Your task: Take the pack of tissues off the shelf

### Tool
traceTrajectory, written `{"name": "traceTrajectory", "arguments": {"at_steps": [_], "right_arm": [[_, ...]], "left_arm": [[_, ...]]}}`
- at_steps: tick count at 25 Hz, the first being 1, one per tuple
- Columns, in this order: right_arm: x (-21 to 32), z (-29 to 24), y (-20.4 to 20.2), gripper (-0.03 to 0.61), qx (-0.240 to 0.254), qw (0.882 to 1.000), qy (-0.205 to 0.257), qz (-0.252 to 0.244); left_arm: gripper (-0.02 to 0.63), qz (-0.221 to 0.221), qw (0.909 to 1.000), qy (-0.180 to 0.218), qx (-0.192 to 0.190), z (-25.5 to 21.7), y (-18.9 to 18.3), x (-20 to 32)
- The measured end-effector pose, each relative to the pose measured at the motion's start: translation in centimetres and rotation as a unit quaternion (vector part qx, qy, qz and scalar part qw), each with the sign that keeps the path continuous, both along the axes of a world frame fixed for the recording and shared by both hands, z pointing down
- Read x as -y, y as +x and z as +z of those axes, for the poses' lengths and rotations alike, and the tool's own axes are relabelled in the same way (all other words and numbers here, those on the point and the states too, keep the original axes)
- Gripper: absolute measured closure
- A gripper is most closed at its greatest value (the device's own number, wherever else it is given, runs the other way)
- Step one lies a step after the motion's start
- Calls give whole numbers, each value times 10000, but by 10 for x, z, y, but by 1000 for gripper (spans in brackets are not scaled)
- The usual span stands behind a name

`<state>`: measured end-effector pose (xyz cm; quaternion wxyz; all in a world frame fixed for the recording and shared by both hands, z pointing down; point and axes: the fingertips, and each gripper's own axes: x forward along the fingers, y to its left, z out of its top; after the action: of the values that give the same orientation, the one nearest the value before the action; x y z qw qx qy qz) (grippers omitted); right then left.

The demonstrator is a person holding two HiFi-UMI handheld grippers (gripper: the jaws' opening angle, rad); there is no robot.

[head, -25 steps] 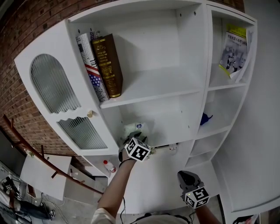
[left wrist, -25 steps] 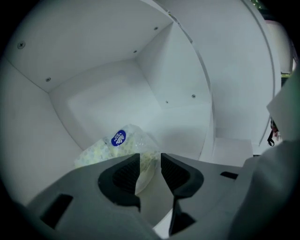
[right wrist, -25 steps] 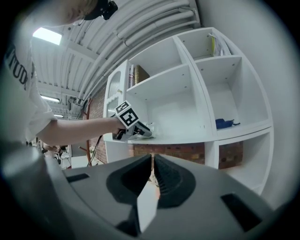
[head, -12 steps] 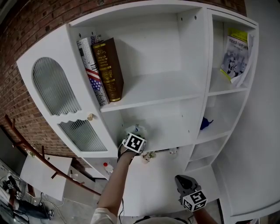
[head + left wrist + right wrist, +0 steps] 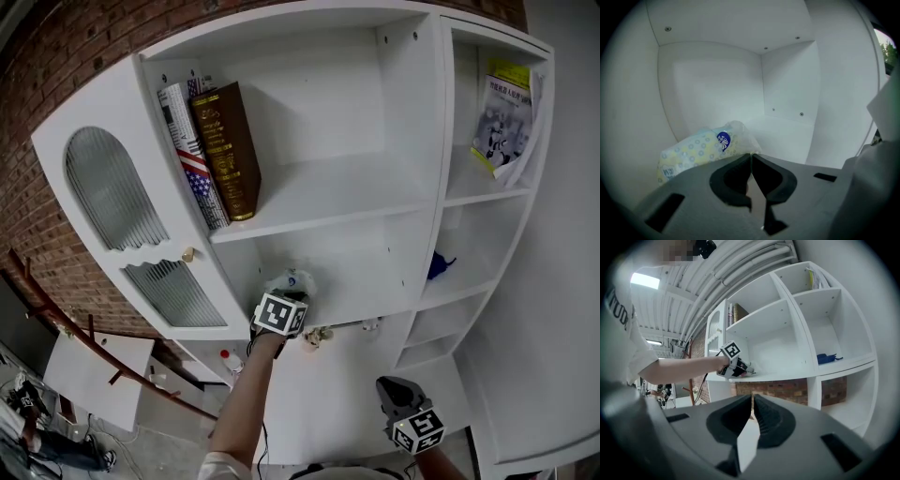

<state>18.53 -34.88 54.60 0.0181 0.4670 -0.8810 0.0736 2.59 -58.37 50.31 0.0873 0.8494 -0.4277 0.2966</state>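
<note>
The pack of tissues (image 5: pixel 696 150), yellow-patterned in clear wrap with a blue label, lies in the left back corner of the white lower shelf compartment (image 5: pixel 787 136). In the head view the pack (image 5: pixel 291 279) shows just above the left gripper's marker cube (image 5: pixel 279 314). My left gripper (image 5: pixel 751 155) has just closed; its jaws meet at the tips, pinching the loose clear end of the wrap. My right gripper (image 5: pixel 753 398) hangs low and off to the right (image 5: pixel 394 387), shut with nothing in it, and it looks across at the left gripper (image 5: pixel 749 372).
Two upright books (image 5: pixel 217 150) stand on the shelf above. A magazine (image 5: pixel 506 112) and a blue thing (image 5: pixel 439 262) sit in the narrow right compartments. A glass cabinet door (image 5: pixel 112 187) stands to the left. A small object (image 5: pixel 314 335) lies at the shelf's front edge.
The left gripper has moved up into the lower compartment toward the pack and rolled, its cube now lying flatter. The right gripper has stayed put.
</note>
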Motion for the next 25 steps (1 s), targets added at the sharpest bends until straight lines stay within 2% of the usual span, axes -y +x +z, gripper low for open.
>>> {"name": "traceTrajectory", "arguments": {"at_steps": [9,14,25], "right_arm": [[1,1,-6,543,-1,9999,-14,-100],[0,0,-7,543,-8,9999,-4,-112],[-7,-1,-8,543,-35,9999,5,-104]], "left_arm": [[583,204,9966,718,-359,-28,11,-20],[583,177,9936,1054,-360,-45,9,-35],[583,351,9861,1504,-612,-71,12,-67]]}}
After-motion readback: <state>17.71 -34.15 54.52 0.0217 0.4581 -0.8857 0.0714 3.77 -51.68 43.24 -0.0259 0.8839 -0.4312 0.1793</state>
